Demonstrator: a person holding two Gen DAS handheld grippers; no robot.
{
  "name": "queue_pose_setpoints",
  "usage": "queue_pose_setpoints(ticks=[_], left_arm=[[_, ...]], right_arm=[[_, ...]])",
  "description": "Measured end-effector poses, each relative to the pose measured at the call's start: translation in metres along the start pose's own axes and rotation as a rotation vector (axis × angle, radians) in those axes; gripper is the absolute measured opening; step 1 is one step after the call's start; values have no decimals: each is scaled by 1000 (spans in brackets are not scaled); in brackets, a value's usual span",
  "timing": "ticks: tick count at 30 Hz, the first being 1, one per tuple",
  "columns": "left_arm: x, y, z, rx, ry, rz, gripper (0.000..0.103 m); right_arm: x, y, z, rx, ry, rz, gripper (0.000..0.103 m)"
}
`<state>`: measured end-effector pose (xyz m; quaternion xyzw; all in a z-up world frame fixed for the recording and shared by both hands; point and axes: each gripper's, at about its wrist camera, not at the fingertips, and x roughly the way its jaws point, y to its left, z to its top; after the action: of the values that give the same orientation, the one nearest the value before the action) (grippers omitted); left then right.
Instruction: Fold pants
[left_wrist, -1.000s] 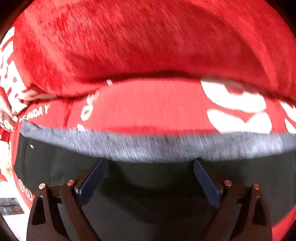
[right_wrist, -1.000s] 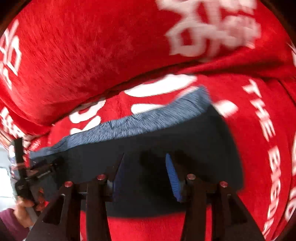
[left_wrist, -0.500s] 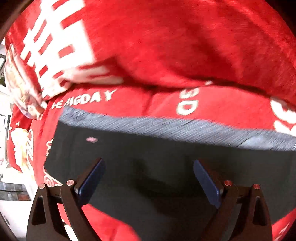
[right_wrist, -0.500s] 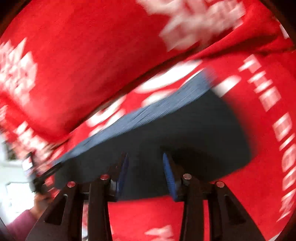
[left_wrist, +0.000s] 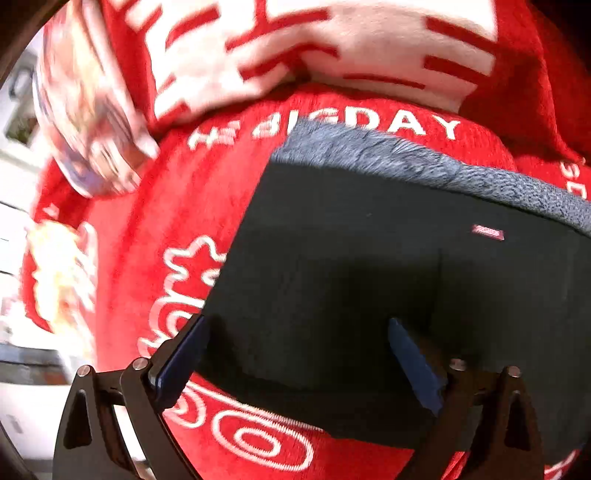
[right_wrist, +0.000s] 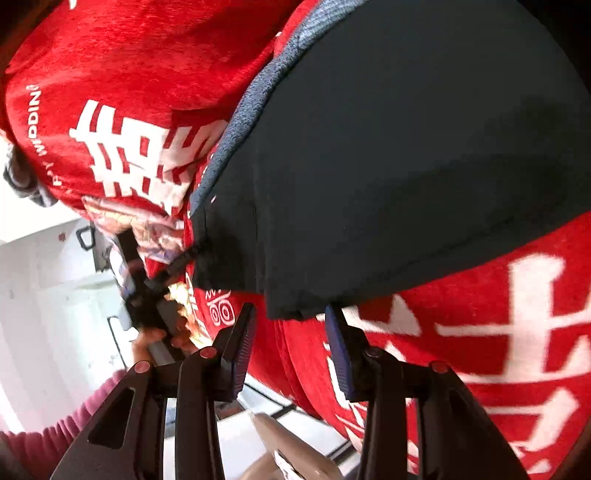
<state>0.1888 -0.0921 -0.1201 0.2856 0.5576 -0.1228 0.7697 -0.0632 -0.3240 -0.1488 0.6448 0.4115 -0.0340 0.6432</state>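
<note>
The dark pants (left_wrist: 388, 280) lie folded flat on the red blanket (left_wrist: 155, 229), fleece lining showing along the far edge. The left gripper (left_wrist: 295, 365), jaws just opened wide, hovers over the near left corner, holding nothing. The right gripper (right_wrist: 291, 347) stands part-open at the near hem, its jaws having just narrowed, nothing pinched. For a clean fold, both should take 1 edge evenly, all layers caught.

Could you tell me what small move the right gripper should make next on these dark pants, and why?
Probably ease the right gripper forward and close on the pants at their near edge: its jaws stand apart just short of that hem, gripping nothing, and the pants lie flat on the red blanket.
</note>
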Motion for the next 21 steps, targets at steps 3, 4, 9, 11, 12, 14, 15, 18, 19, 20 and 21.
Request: queue_pose_setpoints(ticks=[3,4,9,11,12,14,15,18,19,20,21], left_arm=[[3,5,-3,-15,-10,-37,103],[3,5,-4,-10,-16,-40,103],[8,12,-5,-20,-13,-82,103],[8,12,-2,-16,-10,-88,103],[7,11,-2,-9,-13,-87,103],[8,11,-2,0,-24,-90,103],[9,12,-3,-3,-27,-93,103],[8,13,-3,-1,-28,-89,103],[5,12,-3,6,-26,-78,103],[-1,10,-3,23,-22,-63,103],[-7,9,-4,34,-24,-64,103]], right_arm=[[1,-5,-5,37,-25,-7,42],[-1,-8,-6,43,-28,-8,42],[3,-5,-4,60,-40,-42,42],[8,1,3,102,-56,-31,44],[8,5,8,131,-70,-14,42],[4,15,14,114,-104,-37,9],[1,23,16,72,-127,-85,8],[5,17,-1,63,-134,-165,8],[6,11,-7,74,-129,-178,7],[6,7,-13,88,-123,-171,8],[1,7,-18,95,-116,-156,8]])
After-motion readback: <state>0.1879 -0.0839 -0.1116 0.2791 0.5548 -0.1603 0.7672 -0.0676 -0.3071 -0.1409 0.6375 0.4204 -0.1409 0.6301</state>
